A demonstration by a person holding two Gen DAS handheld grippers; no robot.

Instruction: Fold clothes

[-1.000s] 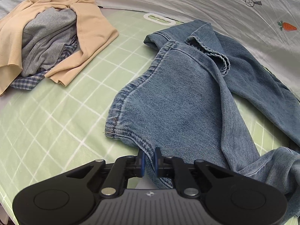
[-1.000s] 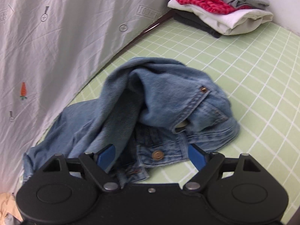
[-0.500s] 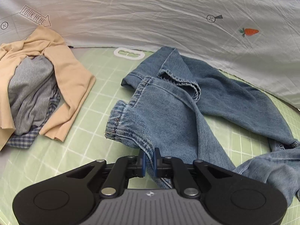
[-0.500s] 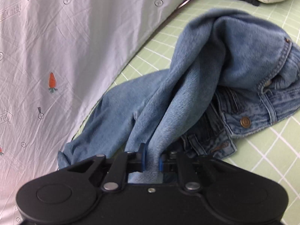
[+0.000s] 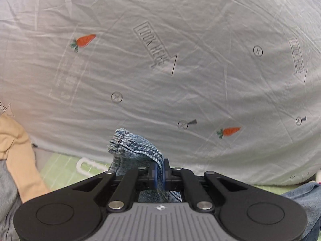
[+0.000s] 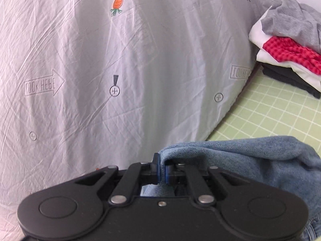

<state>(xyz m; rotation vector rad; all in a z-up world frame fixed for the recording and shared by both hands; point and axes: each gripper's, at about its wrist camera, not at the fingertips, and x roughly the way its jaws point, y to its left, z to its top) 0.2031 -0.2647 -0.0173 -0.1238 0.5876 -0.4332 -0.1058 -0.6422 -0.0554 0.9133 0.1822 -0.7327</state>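
A pair of blue jeans (image 5: 134, 146) hangs lifted off the green checked mat. My left gripper (image 5: 159, 169) is shut on a hemmed leg end, which stands up over the blue pads in the left wrist view. In the right wrist view my right gripper (image 6: 161, 170) is shut on another fold of the jeans (image 6: 250, 160), whose denim bunches to the right of the fingers. Most of the garment hangs below both grippers, out of sight.
A pale sheet (image 5: 180, 70) printed with carrots and arrows fills the background. A tan garment (image 5: 18, 156) over grey clothes lies at the left. A folded stack (image 6: 291, 46) of grey, red, white and dark clothes sits at the far right on the green mat (image 6: 270, 116).
Both grippers have risen and tilted up, lifting the jeans off the mat. The right gripper, open a second ago over the waistband, closed on the denim. The left kept its hold on the hem.
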